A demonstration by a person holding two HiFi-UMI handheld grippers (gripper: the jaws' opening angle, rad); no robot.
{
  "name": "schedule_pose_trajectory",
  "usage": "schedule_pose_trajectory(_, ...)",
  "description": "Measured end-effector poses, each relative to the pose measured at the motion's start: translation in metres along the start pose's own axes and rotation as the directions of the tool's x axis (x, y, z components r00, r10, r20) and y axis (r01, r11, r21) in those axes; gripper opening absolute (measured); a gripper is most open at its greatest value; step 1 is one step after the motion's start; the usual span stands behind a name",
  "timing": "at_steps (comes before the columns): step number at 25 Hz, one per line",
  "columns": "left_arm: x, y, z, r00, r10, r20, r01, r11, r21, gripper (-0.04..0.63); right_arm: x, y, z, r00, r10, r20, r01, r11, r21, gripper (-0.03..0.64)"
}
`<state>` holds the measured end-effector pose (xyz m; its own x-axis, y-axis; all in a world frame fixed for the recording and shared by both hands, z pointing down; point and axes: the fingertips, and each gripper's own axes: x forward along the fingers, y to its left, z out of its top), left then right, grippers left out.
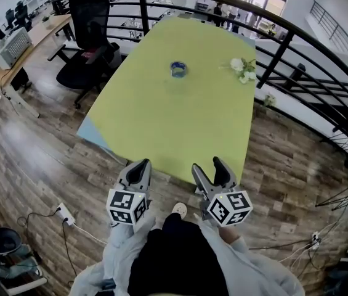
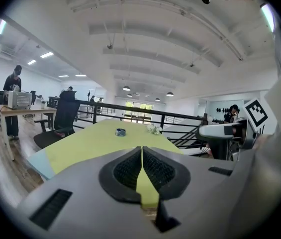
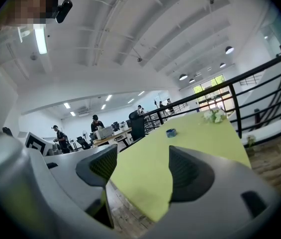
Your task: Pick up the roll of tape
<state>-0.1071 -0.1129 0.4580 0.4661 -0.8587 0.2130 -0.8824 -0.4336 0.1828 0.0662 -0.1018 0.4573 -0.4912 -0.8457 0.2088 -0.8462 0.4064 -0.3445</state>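
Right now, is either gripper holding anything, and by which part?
Nothing is held. The left gripper is shut on nothing, the right gripper open and empty; the roll of tape lies on the table.

The surface (image 1: 180,110) is yellow-green, the roll of tape (image 1: 178,69) blue, the flowers (image 1: 243,68) white, and the floor (image 1: 32,159) brown wood plank.
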Motion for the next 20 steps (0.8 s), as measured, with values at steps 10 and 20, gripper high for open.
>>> schedule_pose_trajectory(10, 0.043, 0.003, 0.007, 1.0, -0.012, -0.012, 0.012, 1.0, 0.023, 0.021, 0.03, -0.027, 0.013, 1.0, -0.002, 0.011, 0.002, 1.0, 0.0, 0.324)
schedule_pose_trajectory(20, 0.057, 0.017, 0.007, 1.0, 0.0, -0.023, 0.0, 1.0, -0.001, 0.021, 0.046, -0.02, 0.009, 0.999, 0.033, -0.001, -0.033, 0.999, 0.008, 0.324)
